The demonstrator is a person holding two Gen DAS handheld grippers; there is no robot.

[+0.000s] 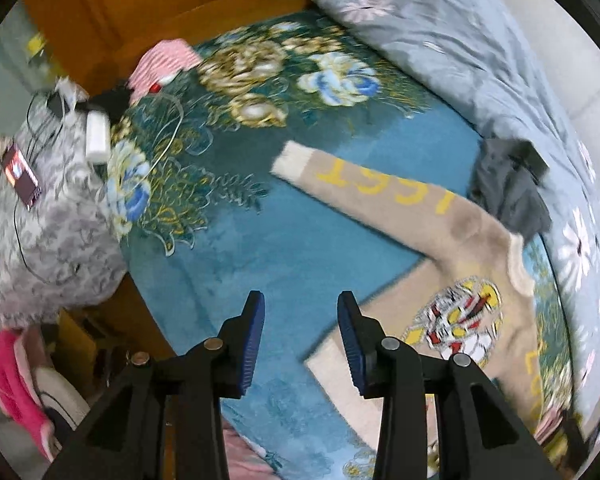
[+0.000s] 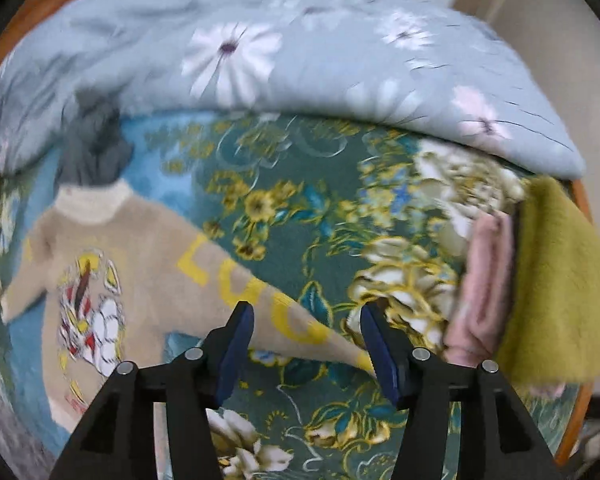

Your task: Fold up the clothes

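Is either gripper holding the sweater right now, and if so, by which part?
Neither. The left gripper and the right gripper are both open, with nothing between their fingers; the beige sweater lies spread out on the bed.

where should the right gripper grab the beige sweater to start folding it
Grip the sleeve end nearest the right gripper. The beige sweater lies flat, front up, on the floral blanket, and that sleeve runs out diagonally and tapers right between the open fingers. Come straight down from above, pinch the cuff end, then carry it across toward the chest print.
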